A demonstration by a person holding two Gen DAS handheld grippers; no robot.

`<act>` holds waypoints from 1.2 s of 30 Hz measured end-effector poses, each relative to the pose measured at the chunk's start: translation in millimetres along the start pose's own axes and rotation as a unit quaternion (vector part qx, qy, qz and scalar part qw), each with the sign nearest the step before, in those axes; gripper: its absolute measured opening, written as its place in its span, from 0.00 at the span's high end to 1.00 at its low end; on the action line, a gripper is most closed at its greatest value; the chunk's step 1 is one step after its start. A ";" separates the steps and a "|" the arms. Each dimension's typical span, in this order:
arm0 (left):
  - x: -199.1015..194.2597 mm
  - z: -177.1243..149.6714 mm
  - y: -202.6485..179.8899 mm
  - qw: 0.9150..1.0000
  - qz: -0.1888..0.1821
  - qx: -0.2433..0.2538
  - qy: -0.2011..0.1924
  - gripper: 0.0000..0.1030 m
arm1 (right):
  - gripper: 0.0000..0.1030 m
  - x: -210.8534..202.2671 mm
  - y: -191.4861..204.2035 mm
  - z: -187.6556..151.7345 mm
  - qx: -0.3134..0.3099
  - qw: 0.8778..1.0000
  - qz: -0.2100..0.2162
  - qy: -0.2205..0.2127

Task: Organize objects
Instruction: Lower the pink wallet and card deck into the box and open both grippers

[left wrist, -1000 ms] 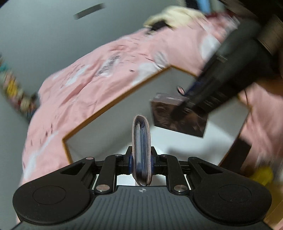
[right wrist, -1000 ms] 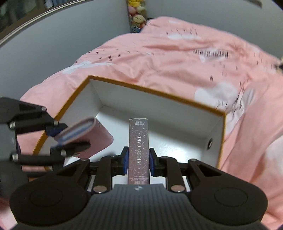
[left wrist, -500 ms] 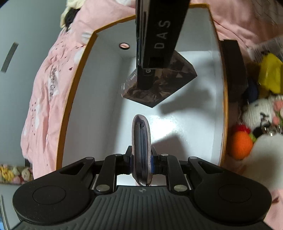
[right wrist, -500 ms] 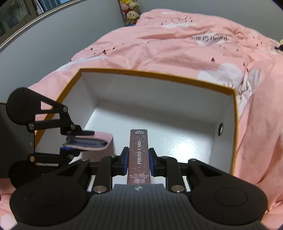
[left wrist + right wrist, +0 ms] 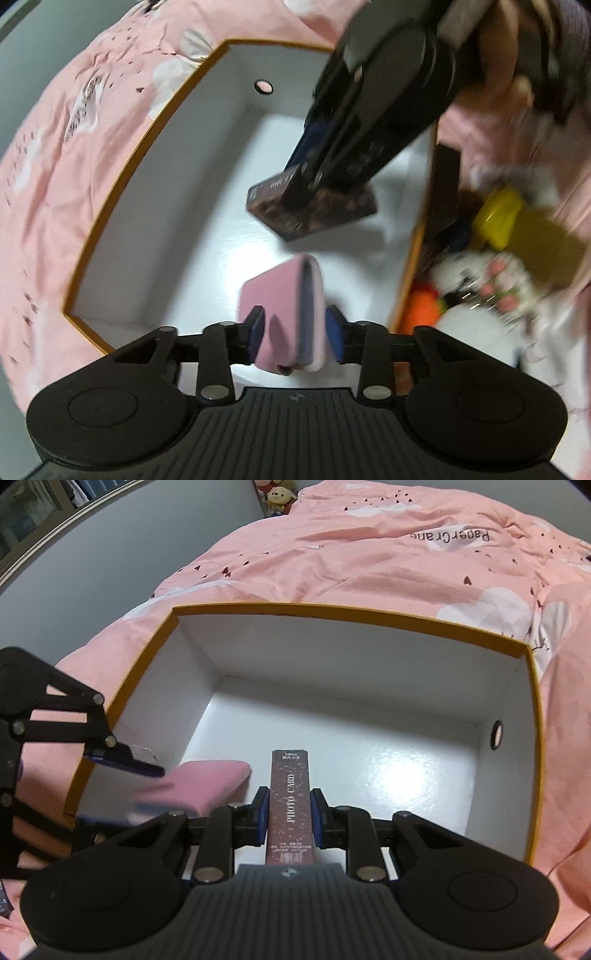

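A white cardboard box with an orange rim (image 5: 332, 609) (image 5: 147, 133) lies open on a pink duvet. Both grippers reach into it. My left gripper (image 5: 294, 334) points steeply down and its jaws are opening. Between them a pink card wallet (image 5: 280, 302) leans loose, tilted so its flat face shows. In the right wrist view that wallet (image 5: 207, 782) sits low at the box's left side, with the left gripper (image 5: 122, 786) spread around it. My right gripper (image 5: 288, 816) (image 5: 306, 177) is shut on a dark, speckled photo card box (image 5: 290, 805) (image 5: 314, 210), held over the box floor.
The pink duvet (image 5: 369, 554) surrounds the box. Beside the box's right wall lie plush toys (image 5: 461, 280), an orange one (image 5: 421, 306) and a yellow item (image 5: 498, 218). A person's hand (image 5: 502, 48) holds the right gripper. More plush toys (image 5: 277, 494) sit at the far wall.
My left gripper's jaws have parted and the pink wallet has tipped from edge-on to face-up between them. The right gripper with the photo card box has sunk a little into the box.
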State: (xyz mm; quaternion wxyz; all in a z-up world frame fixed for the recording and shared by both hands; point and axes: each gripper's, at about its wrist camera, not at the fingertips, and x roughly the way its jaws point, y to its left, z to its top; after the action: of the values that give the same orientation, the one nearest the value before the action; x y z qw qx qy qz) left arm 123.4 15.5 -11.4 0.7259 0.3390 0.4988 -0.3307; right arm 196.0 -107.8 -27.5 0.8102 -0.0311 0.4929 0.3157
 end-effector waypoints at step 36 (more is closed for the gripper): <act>-42.7 -73.6 30.5 0.861 0.124 -0.467 -0.156 0.47 | 0.73 41.5 0.7 -9.0 0.124 0.988 0.059 0.069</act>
State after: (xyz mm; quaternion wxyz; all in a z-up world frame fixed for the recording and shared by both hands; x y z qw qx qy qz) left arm 99.4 98.8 14.0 0.9027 -0.0368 0.4285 -0.0146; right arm 201.7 -90.6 -65.9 0.7521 0.0766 0.5837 0.2964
